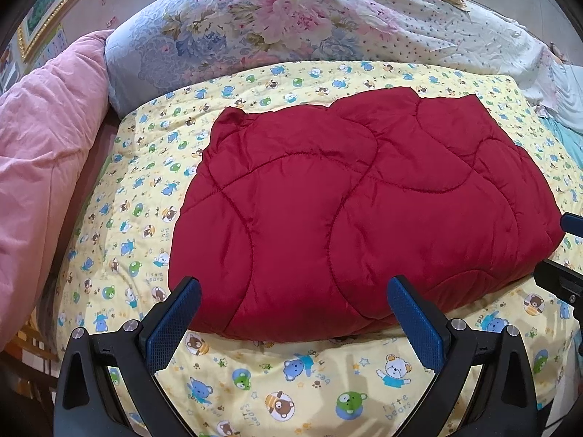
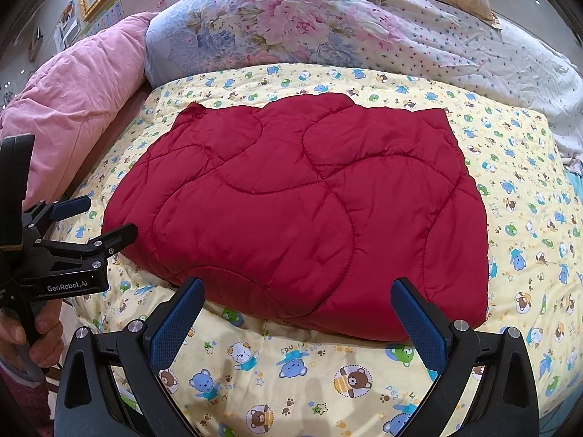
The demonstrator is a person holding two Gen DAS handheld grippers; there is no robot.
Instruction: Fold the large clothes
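The red quilted garment [image 1: 364,211] is lying folded on the bear-print bed sheet [image 1: 291,382]; left tongs [image 1: 293,309] and right tongs [image 2: 297,311] are hovering apart, empty, at its near edge; the next fold seemingly calls for gripping that edge.

bedroom: bed [image 1: 255,382], pillows [image 1: 255,29]

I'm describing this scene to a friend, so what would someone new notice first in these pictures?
The red quilted garment, folded into a puffy rectangle, dominates the middle of the yellow teddy-bear bedsheet. Both grippers hang open just short of its near edge, the left gripper and the right gripper, touching nothing. Behind it lie a floral quilt and, at left, a pink comforter.
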